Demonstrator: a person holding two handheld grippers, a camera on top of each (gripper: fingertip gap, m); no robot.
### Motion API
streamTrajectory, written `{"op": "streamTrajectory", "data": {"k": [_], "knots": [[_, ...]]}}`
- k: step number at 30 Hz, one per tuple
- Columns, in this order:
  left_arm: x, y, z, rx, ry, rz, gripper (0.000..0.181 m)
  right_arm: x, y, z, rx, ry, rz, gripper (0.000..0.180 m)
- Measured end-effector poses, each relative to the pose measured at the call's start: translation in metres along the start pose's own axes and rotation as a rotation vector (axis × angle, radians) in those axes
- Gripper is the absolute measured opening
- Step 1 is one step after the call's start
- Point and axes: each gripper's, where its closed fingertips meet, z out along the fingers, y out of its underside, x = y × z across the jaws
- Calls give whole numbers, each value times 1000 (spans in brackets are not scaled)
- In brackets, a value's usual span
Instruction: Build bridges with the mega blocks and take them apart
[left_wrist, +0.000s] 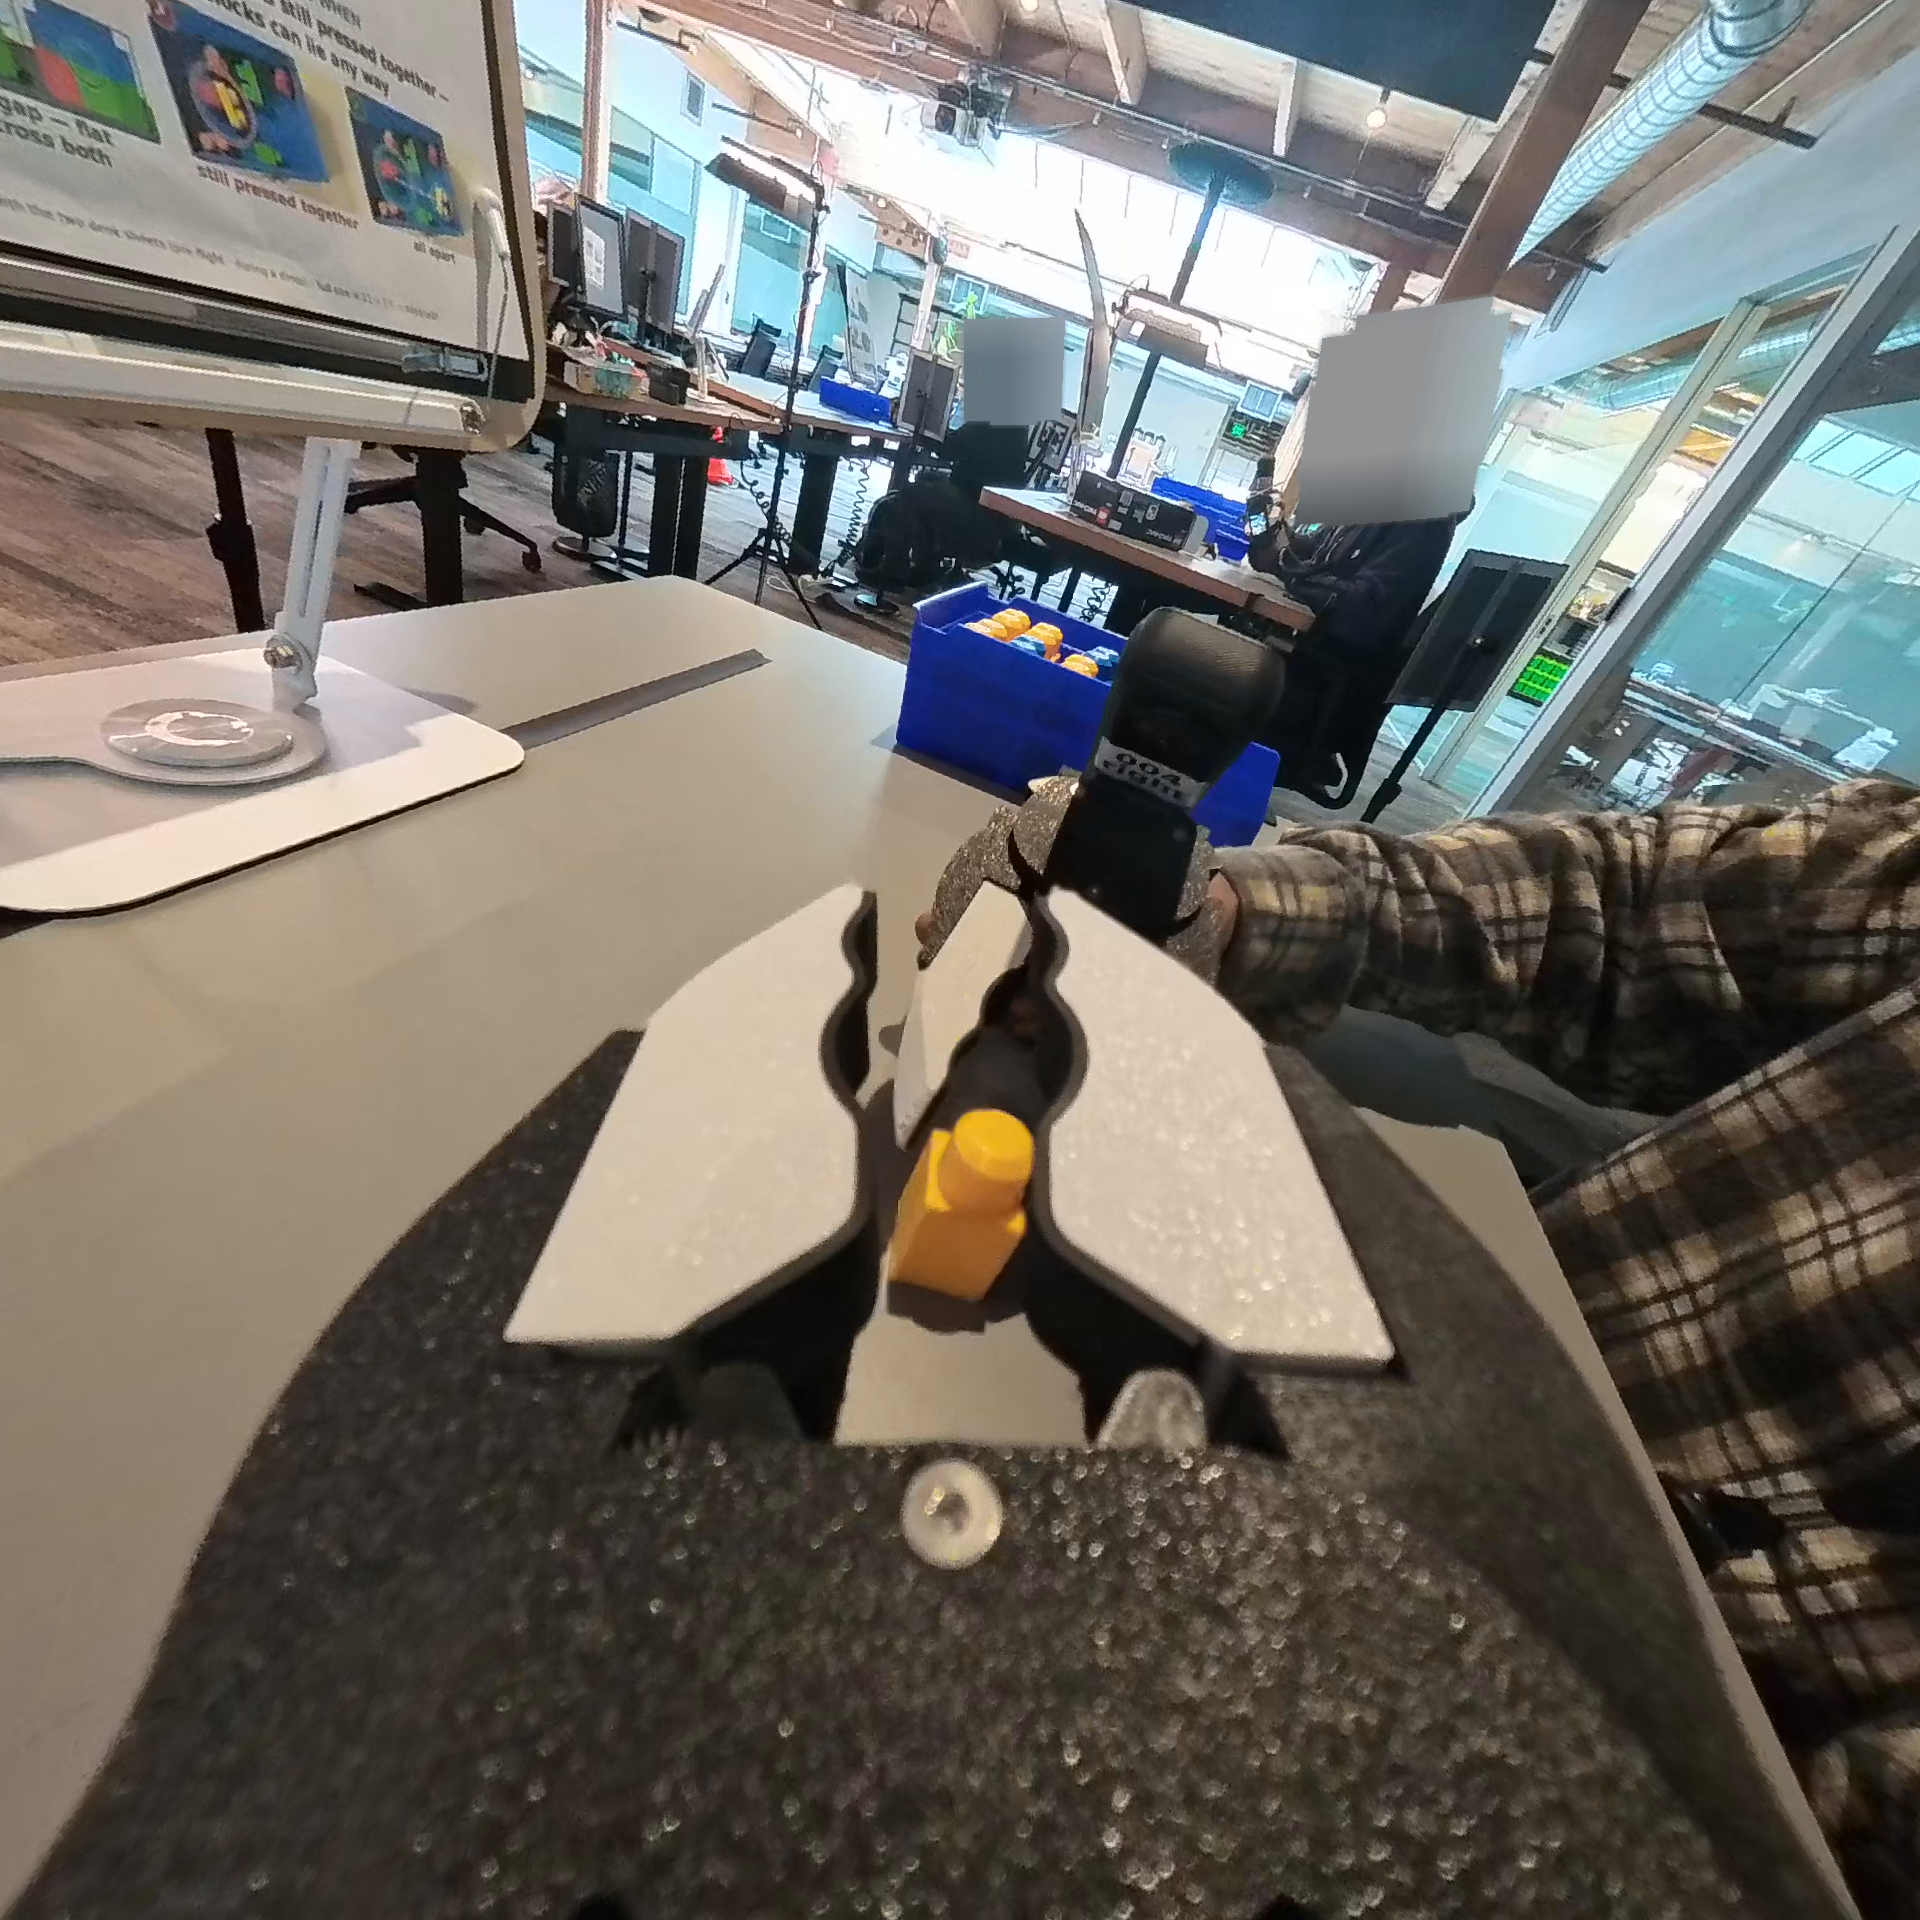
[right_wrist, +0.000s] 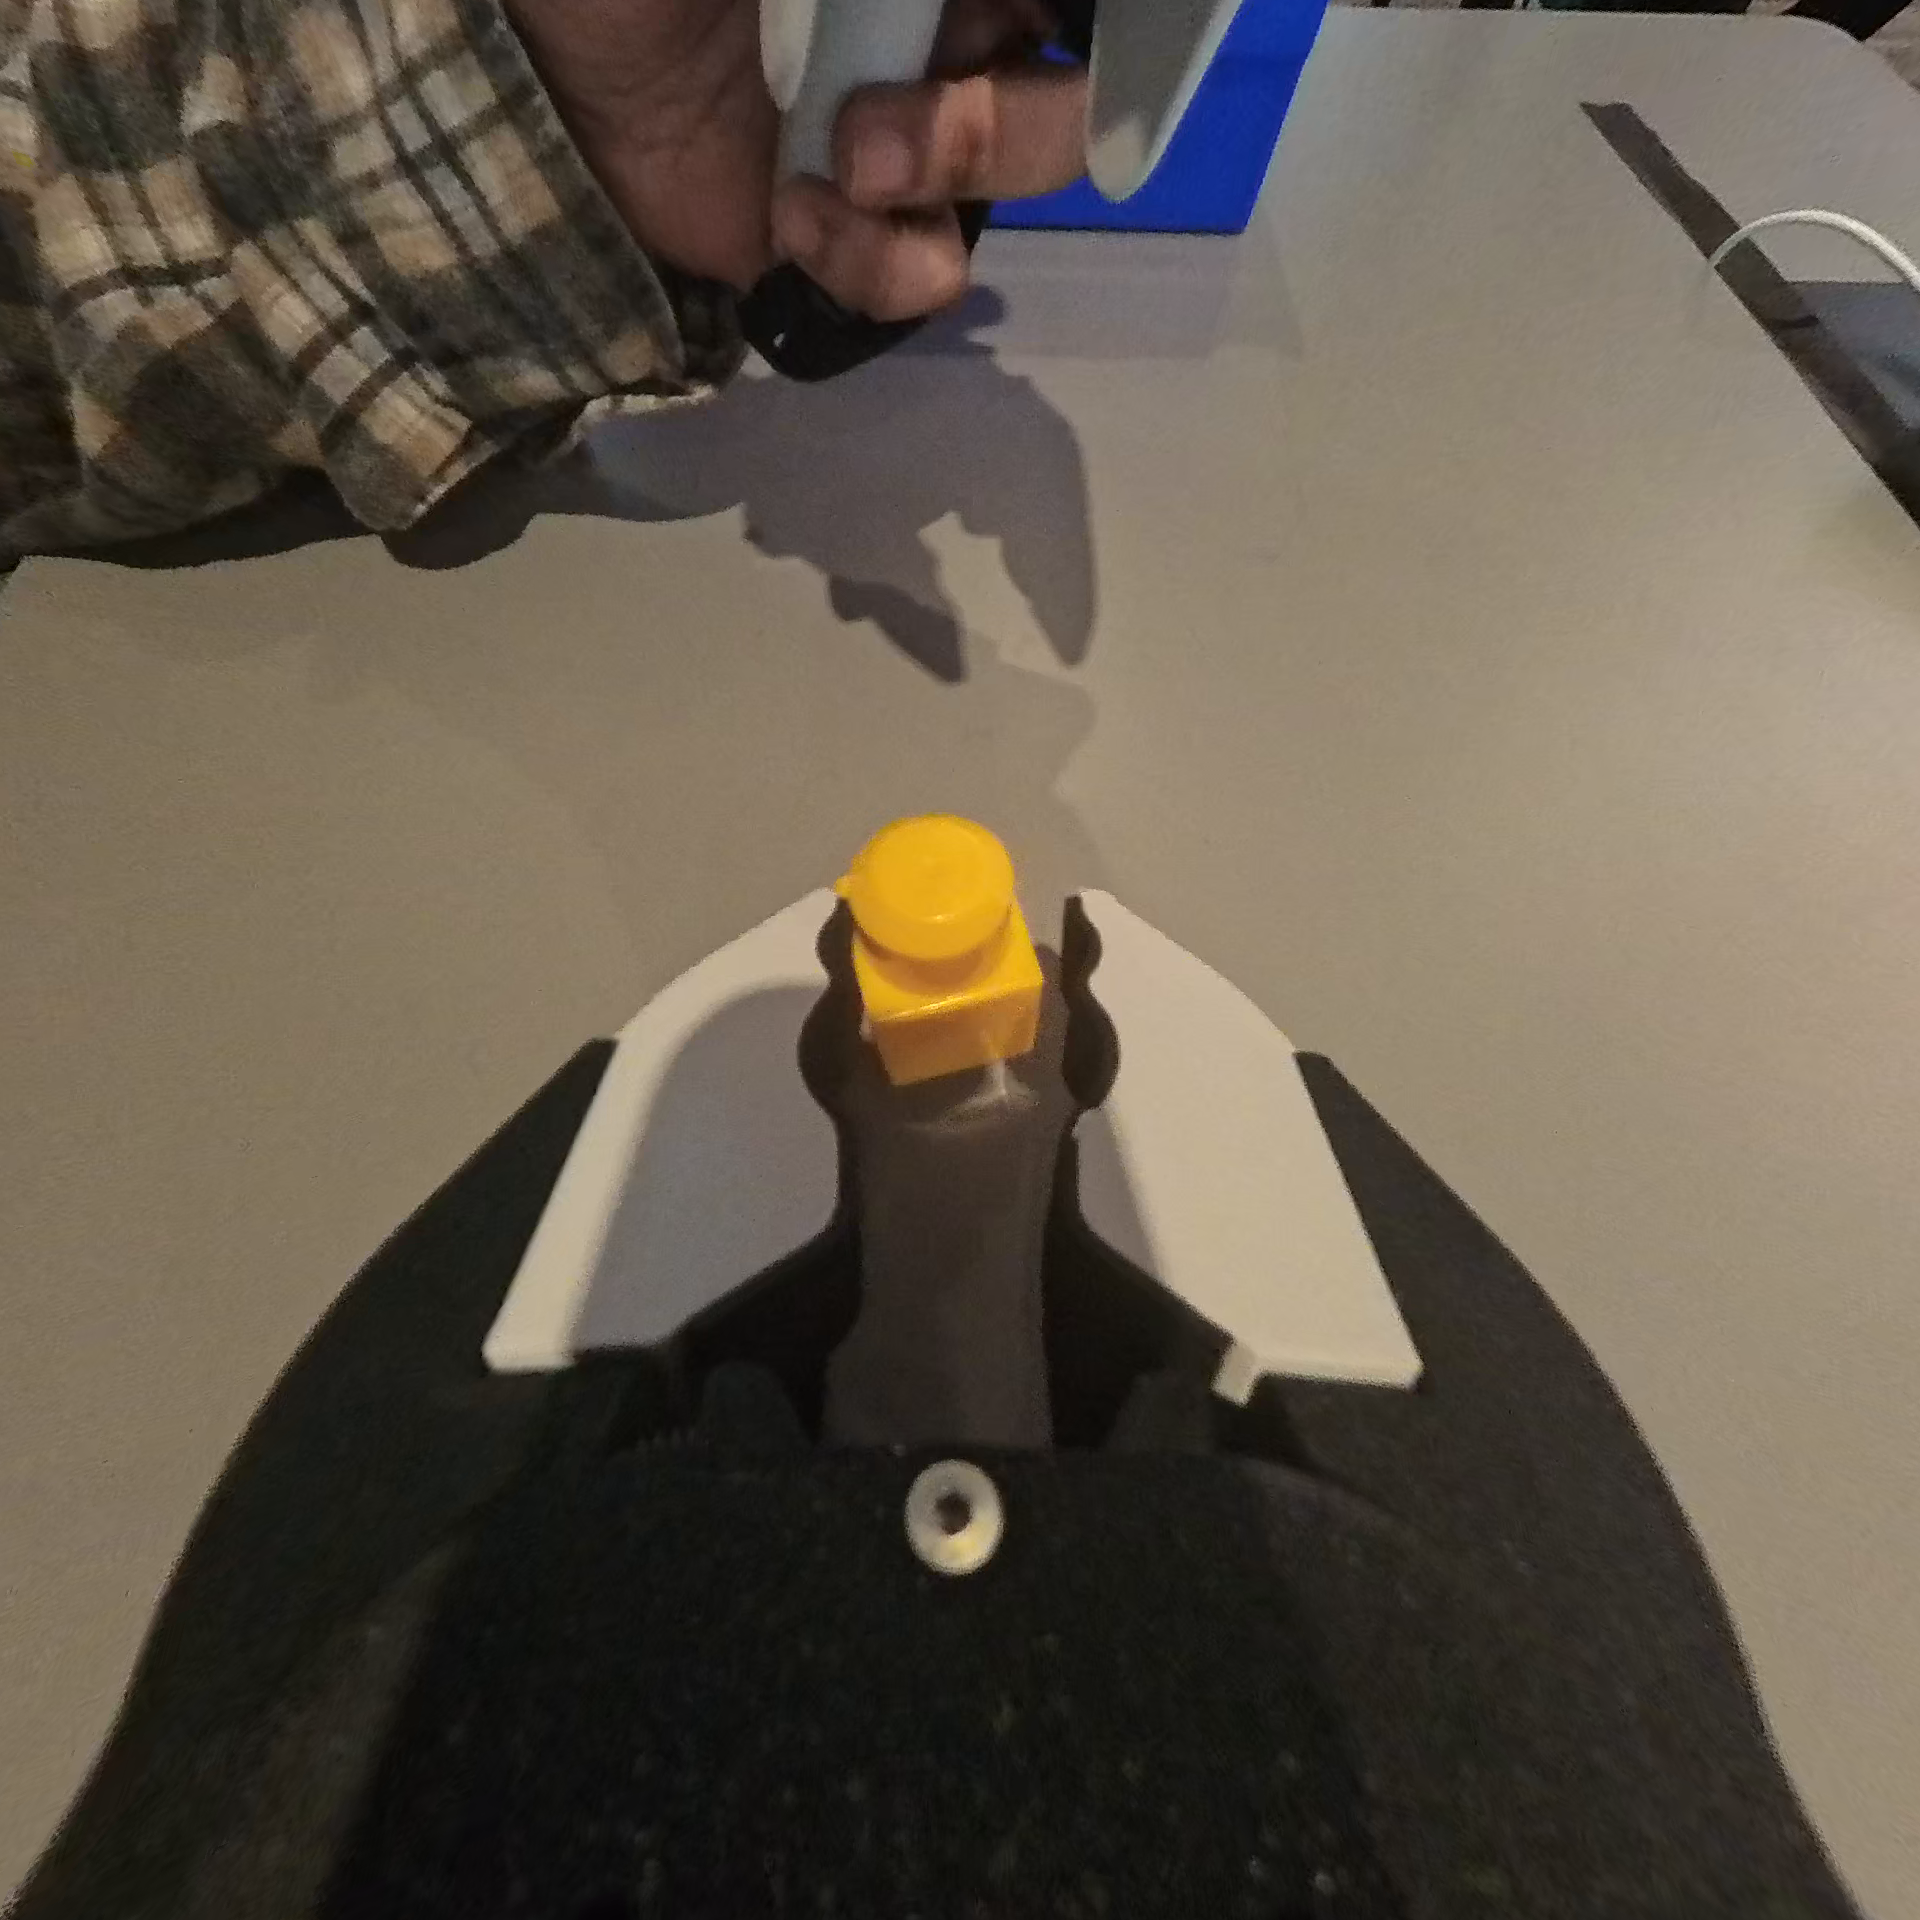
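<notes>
— Where is the yellow block (right_wrist: 945, 966) relative to the right tongs (right_wrist: 956, 899)?

— Right at their tips. It sits stud up in the gap, hard against the finger on the left of the right wrist view. On the other side a thin dark sliver shows between it and the pad.

— So is it clamped?

— I cannot tell. The opening is barely wider than the block, but neither view shows a firm squeeze on both sides. From the left wrist view the block leans a little, with its shadow just below it on the grey bench (right_wrist: 1455, 727).

— And the left tongs (left_wrist: 954, 904)?

— Partly open, gripping nothing. In their own camera the block shows through the gap between the fingers, lower than the tips, and the right tongs reach in from the far side. The right wrist view shows them well apart from the block, raised, in a hand (right_wrist: 831, 187) with a plaid sleeve (right_wrist: 312, 260).

— Anything else on the bench?

— A blue bin (left_wrist: 997, 707) of blocks at the far edge, and a screen (left_wrist: 260, 156) on a white stand to the left.
</notes>
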Motion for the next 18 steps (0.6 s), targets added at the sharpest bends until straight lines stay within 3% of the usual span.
{"op": "streamTrajectory", "data": {"k": [4, 18], "knots": [[-1, 1, 0, -4, -3, -3, 28, 1, 6, 0, -45, 10, 3, 62], [-8, 2, -4, -6, -29, -12, 29, -3, -10, -4, -25, -31, -104, 42]]}}
